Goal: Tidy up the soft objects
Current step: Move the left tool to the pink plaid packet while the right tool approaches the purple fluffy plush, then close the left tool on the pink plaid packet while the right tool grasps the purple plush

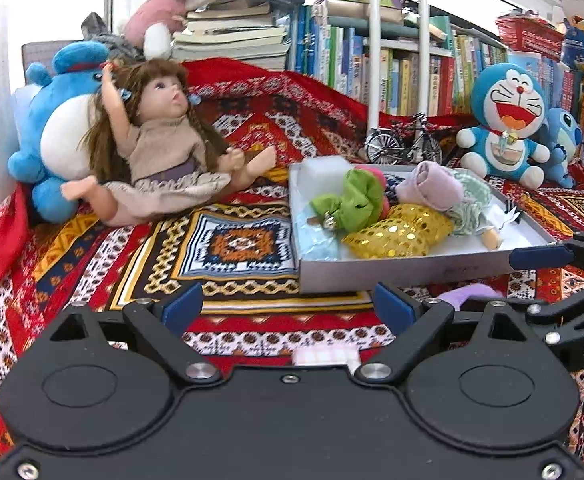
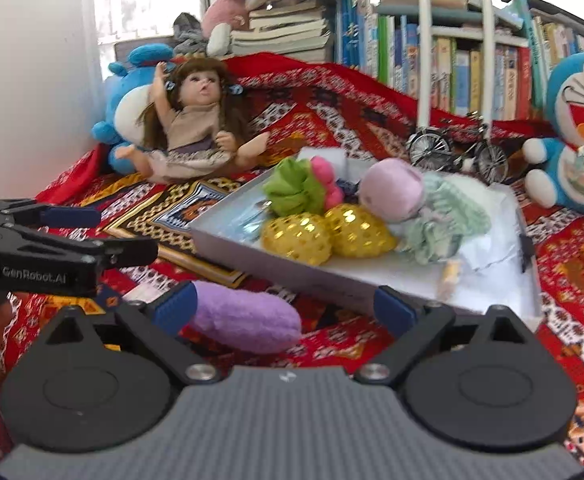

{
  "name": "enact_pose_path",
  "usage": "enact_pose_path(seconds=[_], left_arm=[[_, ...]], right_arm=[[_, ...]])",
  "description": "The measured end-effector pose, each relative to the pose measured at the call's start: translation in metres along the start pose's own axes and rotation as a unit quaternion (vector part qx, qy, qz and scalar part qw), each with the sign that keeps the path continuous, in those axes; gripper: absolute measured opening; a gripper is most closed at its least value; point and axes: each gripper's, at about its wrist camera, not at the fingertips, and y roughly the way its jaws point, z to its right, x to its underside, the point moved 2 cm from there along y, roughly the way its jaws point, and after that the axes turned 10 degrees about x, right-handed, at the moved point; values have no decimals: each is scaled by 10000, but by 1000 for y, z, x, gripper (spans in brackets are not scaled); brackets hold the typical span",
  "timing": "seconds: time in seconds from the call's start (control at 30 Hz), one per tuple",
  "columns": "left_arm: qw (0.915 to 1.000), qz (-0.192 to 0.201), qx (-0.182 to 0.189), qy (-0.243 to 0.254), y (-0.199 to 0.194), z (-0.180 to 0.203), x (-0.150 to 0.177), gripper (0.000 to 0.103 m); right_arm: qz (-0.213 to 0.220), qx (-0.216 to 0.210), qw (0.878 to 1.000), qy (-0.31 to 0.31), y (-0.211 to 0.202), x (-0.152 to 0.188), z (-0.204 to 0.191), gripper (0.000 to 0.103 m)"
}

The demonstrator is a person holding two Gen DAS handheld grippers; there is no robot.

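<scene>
A white tray (image 1: 391,270) (image 2: 371,280) on the patterned cloth holds a green fabric piece (image 1: 357,196) (image 2: 292,192), a gold sequined cushion (image 1: 399,230) (image 2: 323,232), a pink soft toy (image 1: 431,186) (image 2: 391,188) and a small mint-dressed doll (image 1: 471,208) (image 2: 447,216). A purple soft object (image 2: 248,320) (image 1: 471,294) lies on the cloth just in front of the tray. My right gripper (image 2: 286,306) is open, with the purple object between its fingers near the left one. My left gripper (image 1: 288,304) is open and empty over the cloth, left of the tray.
A long-haired doll (image 1: 164,152) (image 2: 196,128) leans on a blue plush (image 1: 60,128) at the back left. A Doraemon plush (image 1: 507,120) (image 2: 579,132) and a model bicycle (image 1: 403,142) (image 2: 459,152) stand behind the tray. Bookshelves and stacked books (image 1: 232,36) line the back.
</scene>
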Motion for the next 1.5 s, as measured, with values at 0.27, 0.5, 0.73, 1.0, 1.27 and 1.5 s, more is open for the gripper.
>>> enact_pose_path(seconds=[0.27,0.5,0.73,1.0,1.27,1.5], left_arm=[[9999,-129,-49,-42,1,-6,10,92],[9998,-191,8,-65,2,-4,16,92],[9996,-270,95,15,2,0,22,88],[9985,-418,311,150,4,9,27,78],[9974,-588,409,3,10,11,31,56],[9967,-669,457,11,13,14,34,46]], right_arm=[[-101,-23,9994,-329,5,9,-17,98],[-136,-173,9995,-244,6,10,-20,92],[-66,-223,9991,-351,2,15,-24,90],[-77,-273,9986,-443,-2,21,-27,90],[-120,-291,9973,-670,-6,32,-33,90],[-113,-260,9974,-662,-8,38,-36,88]])
